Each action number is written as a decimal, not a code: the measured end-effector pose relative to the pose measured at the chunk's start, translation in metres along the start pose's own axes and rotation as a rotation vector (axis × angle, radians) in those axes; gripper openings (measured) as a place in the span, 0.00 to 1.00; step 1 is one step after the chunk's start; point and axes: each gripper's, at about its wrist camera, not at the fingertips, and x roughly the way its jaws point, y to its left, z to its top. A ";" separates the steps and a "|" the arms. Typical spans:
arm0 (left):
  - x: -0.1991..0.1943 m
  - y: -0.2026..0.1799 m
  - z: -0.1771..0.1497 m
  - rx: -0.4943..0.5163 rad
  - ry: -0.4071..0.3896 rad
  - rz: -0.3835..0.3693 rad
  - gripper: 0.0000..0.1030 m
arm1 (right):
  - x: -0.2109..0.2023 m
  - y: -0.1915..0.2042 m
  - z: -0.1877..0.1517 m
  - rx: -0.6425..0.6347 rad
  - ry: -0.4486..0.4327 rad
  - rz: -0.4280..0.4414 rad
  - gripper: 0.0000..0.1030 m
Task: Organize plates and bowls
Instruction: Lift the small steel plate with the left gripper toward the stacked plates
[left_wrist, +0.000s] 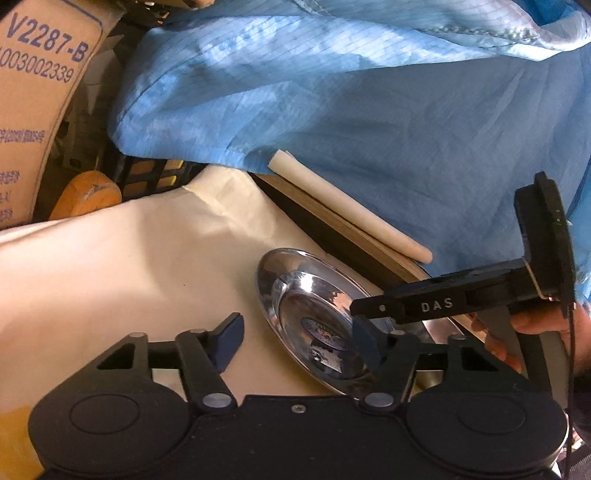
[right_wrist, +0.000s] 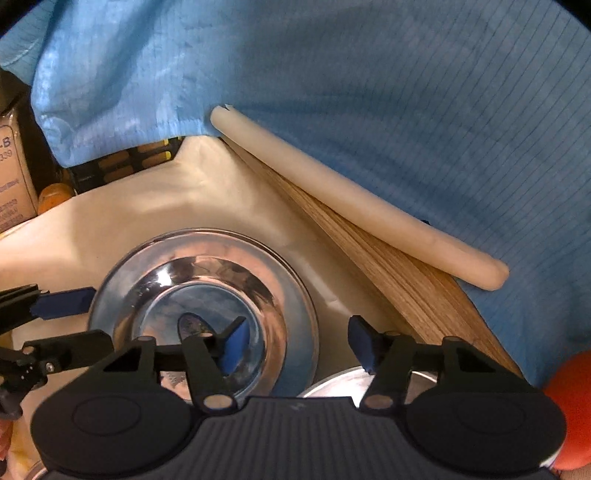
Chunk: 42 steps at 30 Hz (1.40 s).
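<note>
Here both tongs, left tongs (left_wrist: 299, 338) and right tongs (right_wrist: 295, 338), are hovering released astride the steel plate (right_wrist: 207, 258) rim at lower centre, risking slipping off glossy metal.

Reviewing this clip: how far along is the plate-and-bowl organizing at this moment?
Early to middle, apparently. Done: a steel bowl sits nested in a steel plate on the cream cloth. In hand: nothing is gripped; both the left gripper and right gripper are open around the dishes. Left: another steel dish lies apart at the right gripper's base, still unstacked.
</note>
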 end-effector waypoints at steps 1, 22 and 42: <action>0.001 0.000 0.000 0.001 0.004 -0.003 0.58 | 0.001 0.000 0.000 0.001 0.004 0.000 0.58; 0.005 0.003 -0.001 -0.026 0.052 0.013 0.17 | 0.008 -0.012 0.004 0.078 0.029 0.039 0.25; -0.026 0.007 0.007 -0.143 -0.048 0.055 0.11 | -0.036 -0.024 -0.002 0.239 -0.085 0.110 0.14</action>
